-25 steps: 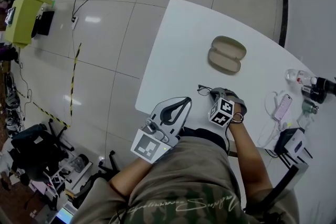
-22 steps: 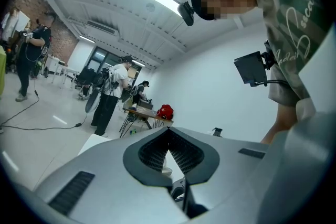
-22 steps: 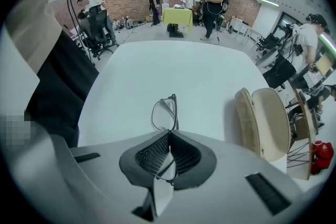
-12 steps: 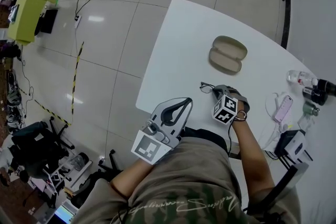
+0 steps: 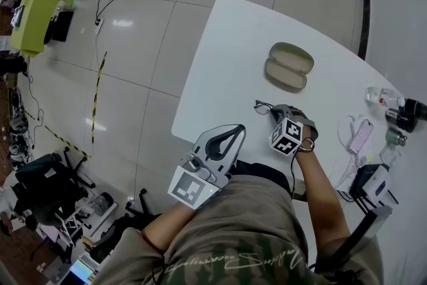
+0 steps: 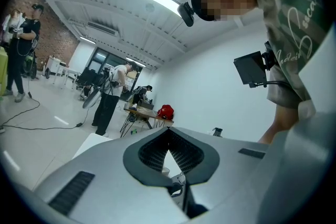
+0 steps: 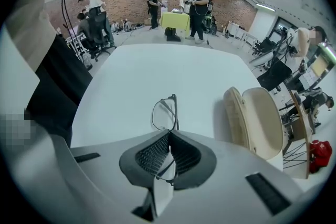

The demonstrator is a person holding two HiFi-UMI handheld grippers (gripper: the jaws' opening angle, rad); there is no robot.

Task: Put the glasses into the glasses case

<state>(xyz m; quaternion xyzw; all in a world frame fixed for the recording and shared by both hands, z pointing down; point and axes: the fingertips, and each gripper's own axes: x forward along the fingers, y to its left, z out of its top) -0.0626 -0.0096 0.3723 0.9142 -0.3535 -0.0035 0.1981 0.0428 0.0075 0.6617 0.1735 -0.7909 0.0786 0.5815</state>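
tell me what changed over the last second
The right gripper, shut on the glasses, has edged them slightly toward the open glasses case. Nothing was taken hold of or let go. The left gripper stayed at the near edge of the table, jaws together and empty, and the case has not moved.

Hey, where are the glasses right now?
In the head view, the glasses are clamped in the right hand-held gripper, near the table's front edge, with the open glasses case just beyond them.
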